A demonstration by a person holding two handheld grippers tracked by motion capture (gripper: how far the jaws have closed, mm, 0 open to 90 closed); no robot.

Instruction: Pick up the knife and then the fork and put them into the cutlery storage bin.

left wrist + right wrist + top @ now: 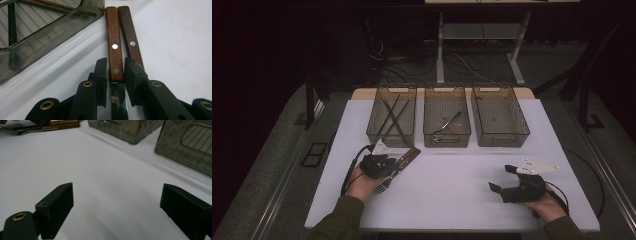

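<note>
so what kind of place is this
Probably a lab bench set up for cutlery sorting: a white table with three clear bins in a row, wooden-handled cutlery, and cables on the floor behind.

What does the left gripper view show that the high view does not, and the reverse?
Left gripper view adds: silver rivets on two wooden handles, and the left gripper's jaws pinching the held handle. High view adds: the open right gripper, the middle bin and the right bin. Both: the left bin with its sticks, on the white table.
</note>
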